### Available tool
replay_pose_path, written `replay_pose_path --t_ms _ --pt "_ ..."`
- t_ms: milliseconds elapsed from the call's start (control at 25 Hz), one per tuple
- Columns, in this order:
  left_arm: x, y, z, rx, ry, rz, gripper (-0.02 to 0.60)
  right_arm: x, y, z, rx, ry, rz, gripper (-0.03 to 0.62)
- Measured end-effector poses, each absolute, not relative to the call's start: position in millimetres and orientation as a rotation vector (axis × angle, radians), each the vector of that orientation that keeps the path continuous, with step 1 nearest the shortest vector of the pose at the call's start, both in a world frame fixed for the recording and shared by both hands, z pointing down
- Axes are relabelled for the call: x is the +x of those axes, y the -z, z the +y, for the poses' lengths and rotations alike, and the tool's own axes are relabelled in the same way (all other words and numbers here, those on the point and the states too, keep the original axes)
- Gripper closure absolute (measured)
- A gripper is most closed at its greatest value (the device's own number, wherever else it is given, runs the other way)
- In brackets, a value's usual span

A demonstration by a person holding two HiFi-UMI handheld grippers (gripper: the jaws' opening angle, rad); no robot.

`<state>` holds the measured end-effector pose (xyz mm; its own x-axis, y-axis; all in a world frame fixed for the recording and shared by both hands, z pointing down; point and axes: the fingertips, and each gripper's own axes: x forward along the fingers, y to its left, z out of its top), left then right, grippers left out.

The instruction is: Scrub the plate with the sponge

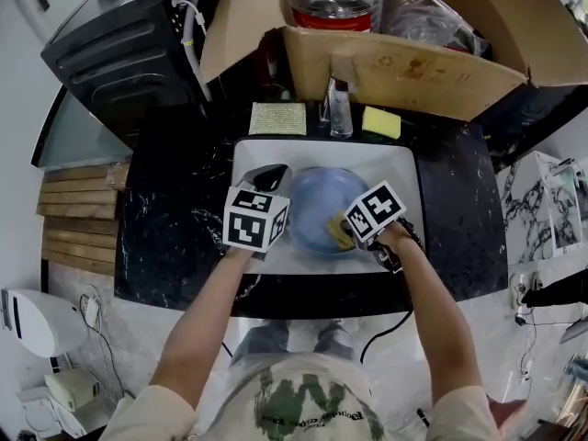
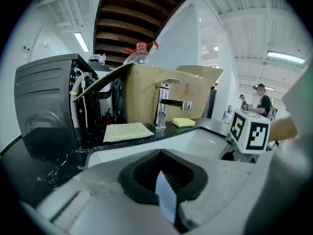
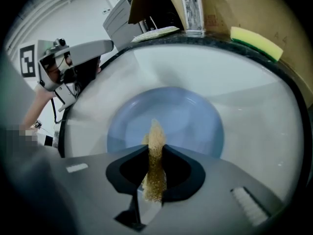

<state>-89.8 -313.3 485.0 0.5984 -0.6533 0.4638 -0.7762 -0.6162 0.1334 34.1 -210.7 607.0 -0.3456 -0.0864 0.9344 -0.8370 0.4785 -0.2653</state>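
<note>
Right gripper view tells most of it: the right gripper (image 3: 155, 166) has its jaws pinched narrow on the sponge (image 3: 155, 136), which is squashed into a thin upright wedge. I'd guess that's deliberate, so a stiff edge pokes out past the tips to rub with. It's a coarse, crumbly-looking tan thing, pretty open-pored. The tip hangs over the near side of the plate (image 3: 195, 126), though I can't say for sure it's pressing down. The plate is a smooth, glossy pale-blue round with a shallow well and a low rim, lying flat in the middle of the white sink (image 3: 254, 97), probably so the basin catches the mess and braces it. The left gripper (image 2: 162, 175) sits just beside the plate's left edge with its jaws drawn together. Only a thin pale sliver shows at the seam, which looks like gripper hardware to me, so it isn't steadying the plate. Along the counter's back edge, a flat woven scouring cloth (image 1: 277, 118) and a spare yellow-green sponge (image 1: 381, 121) flank the chrome faucet (image 1: 340, 108), parked within reach.
</note>
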Motion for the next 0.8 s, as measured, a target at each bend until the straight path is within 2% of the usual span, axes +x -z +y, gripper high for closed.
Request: replay_pose_path --t_ms 360,800 --pt "-86.9 -483.5 -309.1 2.513 -0.547 -1.159 0.581 70.0 -601.9 -221.4 0.928 -0.980 -1.731 0.523" --pt "-92.1 -465.6 -306.2 2.511 -0.524 -1.209 0.581 66.3 -543.8 -249.9 1.159 -0.901 -1.942 0.523"
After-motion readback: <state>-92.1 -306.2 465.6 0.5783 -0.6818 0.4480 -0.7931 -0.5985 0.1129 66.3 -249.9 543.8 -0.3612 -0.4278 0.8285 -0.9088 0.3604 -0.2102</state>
